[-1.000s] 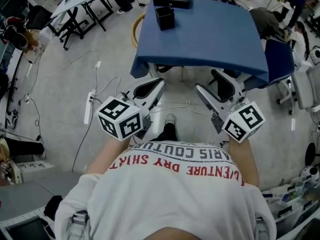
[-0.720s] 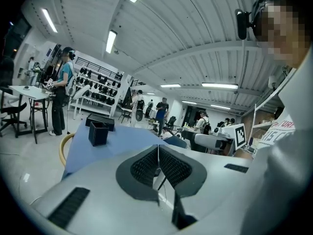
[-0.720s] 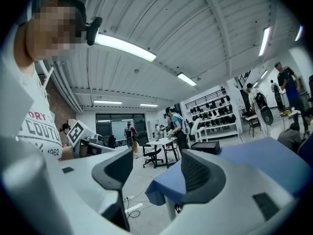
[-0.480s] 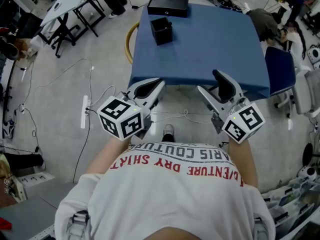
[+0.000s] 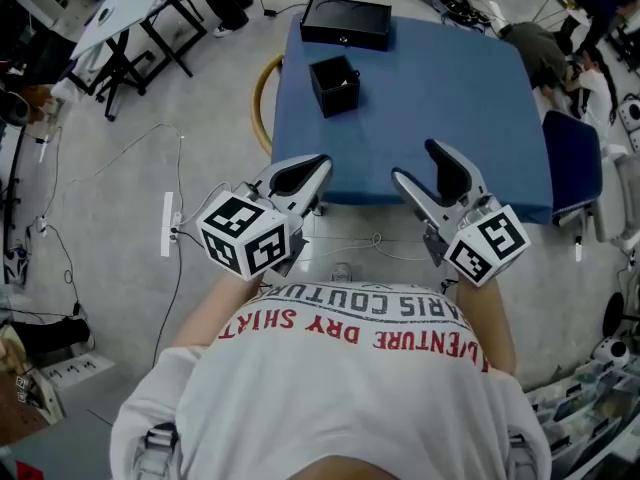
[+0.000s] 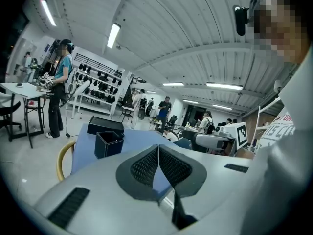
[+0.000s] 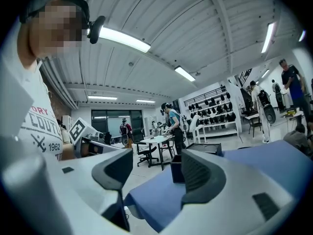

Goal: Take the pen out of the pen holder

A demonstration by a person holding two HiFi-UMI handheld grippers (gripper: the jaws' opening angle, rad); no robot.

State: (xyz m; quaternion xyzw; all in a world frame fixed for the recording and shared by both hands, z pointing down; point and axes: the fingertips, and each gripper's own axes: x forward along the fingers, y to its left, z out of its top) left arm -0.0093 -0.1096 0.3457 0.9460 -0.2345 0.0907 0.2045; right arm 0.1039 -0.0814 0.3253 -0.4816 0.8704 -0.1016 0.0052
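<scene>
Fingers [image 6: 143, 168] of the left gripper [image 6: 158, 151] are pressed together on nothing, and the right gripper [image 7: 156, 173] is spread and empty. Both hang at the near edge of the worktop [image 5: 450, 98]. The pen holder [image 5: 335, 85] stands well ahead of the left fingers, and I can't make out its pen. The reach hasn't begun, I'd say; next, carry the spread fingers forward over the holder's mouth.

L gripper [image 5: 318, 165] jaws together, R gripper [image 5: 417, 162] jaws apart, both empty
</scene>
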